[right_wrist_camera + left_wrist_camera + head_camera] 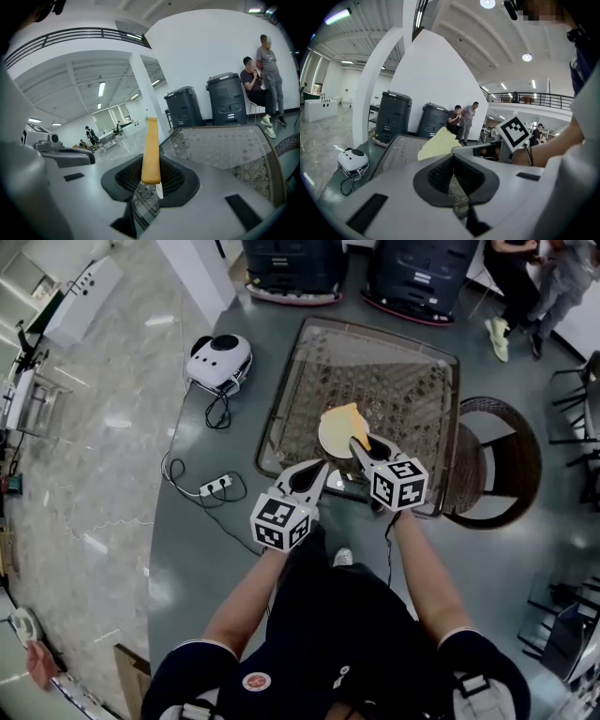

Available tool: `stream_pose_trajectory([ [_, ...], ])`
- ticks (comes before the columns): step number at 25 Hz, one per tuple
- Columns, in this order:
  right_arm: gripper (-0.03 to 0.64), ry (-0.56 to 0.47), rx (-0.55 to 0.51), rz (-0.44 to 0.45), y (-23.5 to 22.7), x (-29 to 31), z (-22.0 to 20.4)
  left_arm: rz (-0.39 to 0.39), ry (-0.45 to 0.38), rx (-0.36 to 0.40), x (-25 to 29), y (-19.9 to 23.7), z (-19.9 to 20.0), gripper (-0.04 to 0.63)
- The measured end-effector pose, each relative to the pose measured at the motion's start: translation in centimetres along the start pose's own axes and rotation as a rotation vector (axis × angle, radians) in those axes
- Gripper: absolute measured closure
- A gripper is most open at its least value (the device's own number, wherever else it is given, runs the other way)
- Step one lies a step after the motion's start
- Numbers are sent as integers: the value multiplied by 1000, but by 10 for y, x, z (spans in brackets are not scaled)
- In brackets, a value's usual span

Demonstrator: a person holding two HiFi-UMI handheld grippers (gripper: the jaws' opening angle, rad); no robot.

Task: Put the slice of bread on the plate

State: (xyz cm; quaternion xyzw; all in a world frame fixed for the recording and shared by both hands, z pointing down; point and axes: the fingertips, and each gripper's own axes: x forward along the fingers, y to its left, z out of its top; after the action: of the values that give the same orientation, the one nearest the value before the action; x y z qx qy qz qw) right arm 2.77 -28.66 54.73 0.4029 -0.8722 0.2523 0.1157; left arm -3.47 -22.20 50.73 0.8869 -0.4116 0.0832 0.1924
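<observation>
My right gripper [357,443] is shut on the slice of bread [341,427], a pale yellow slice held up over the near part of the glass table [309,381]. In the right gripper view the bread [151,150] stands edge-on between the pads. From the left gripper view the same slice [436,143] shows beside the right gripper's marker cube [514,132]. My left gripper [322,468] hovers just left of it near the table's front edge, shut with nothing in it. A white patch [335,482] under the grippers may be the plate; it is mostly hidden.
A wicker chair [497,460] stands against the table's right side. On the floor to the left lie a white rounded device [218,360] and a power strip with cable [217,486]. Black bins [292,263] and seated people [516,277] are beyond the table.
</observation>
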Motion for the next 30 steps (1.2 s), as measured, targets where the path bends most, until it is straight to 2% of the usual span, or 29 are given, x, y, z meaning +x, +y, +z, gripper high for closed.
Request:
stream_pose_trajectory([
  [12, 528, 146, 140, -24, -30, 66, -48, -46, 106, -38, 35, 40, -19, 589],
  [22, 528, 181, 205, -41, -41, 81, -64, -78, 150, -63, 51, 48, -24, 589],
  [30, 528, 206, 250, -110, -63, 80, -78, -105, 177, -76, 54, 47, -32, 589],
])
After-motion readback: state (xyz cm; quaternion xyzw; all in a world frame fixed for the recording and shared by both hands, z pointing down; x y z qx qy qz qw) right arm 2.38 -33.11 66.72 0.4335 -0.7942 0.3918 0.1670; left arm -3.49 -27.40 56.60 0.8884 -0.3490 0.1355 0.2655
